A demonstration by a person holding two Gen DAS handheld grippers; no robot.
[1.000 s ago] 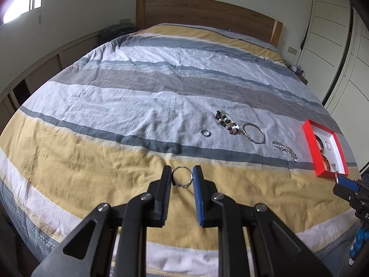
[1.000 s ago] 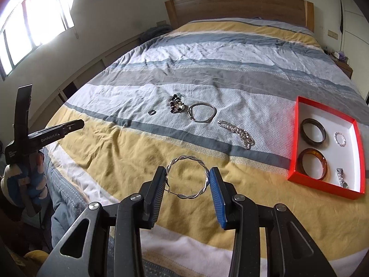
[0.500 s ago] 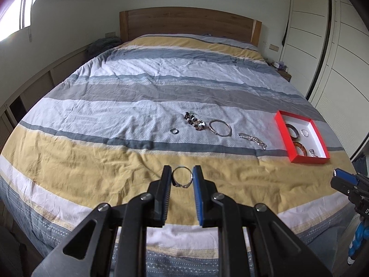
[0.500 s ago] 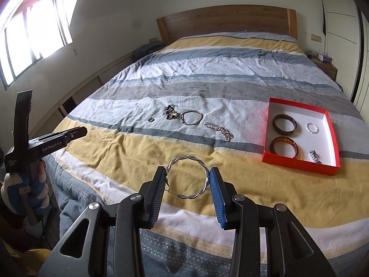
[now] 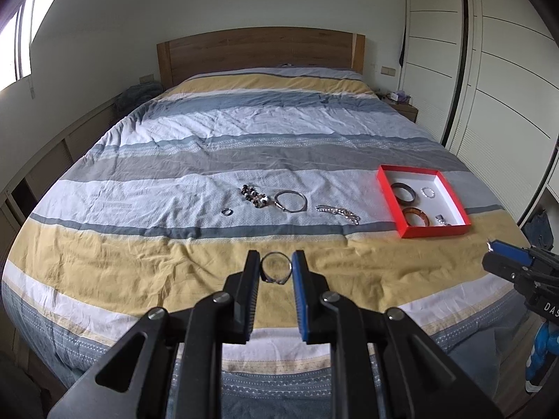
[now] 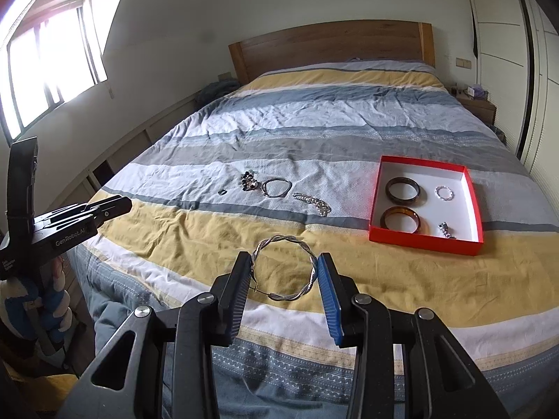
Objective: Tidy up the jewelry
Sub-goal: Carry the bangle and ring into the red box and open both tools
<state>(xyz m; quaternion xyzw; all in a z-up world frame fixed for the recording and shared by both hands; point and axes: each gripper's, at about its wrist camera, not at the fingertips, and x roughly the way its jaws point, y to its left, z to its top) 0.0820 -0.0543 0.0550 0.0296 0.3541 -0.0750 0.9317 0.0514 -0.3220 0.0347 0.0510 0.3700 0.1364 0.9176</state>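
- Nearest, left gripper (image 5: 276,268) jaws grasp a small ring (image 5: 276,267); right gripper (image 6: 283,269) jaws clench a twisted silver bangle (image 6: 284,268); both are held above the bed (image 6: 195,241)
- Farther, carry each level to the red box (image 6: 424,241); release low, into bare white floor, clear of its bangles

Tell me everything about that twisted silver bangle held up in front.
The twisted silver metal bangle looks like shiny strands wound together like rope into a round hoop, with a thin wire clasp at its lower left. It is pinched edge to edge in the right tool, held above the yellow stripe of the striped bedspread.
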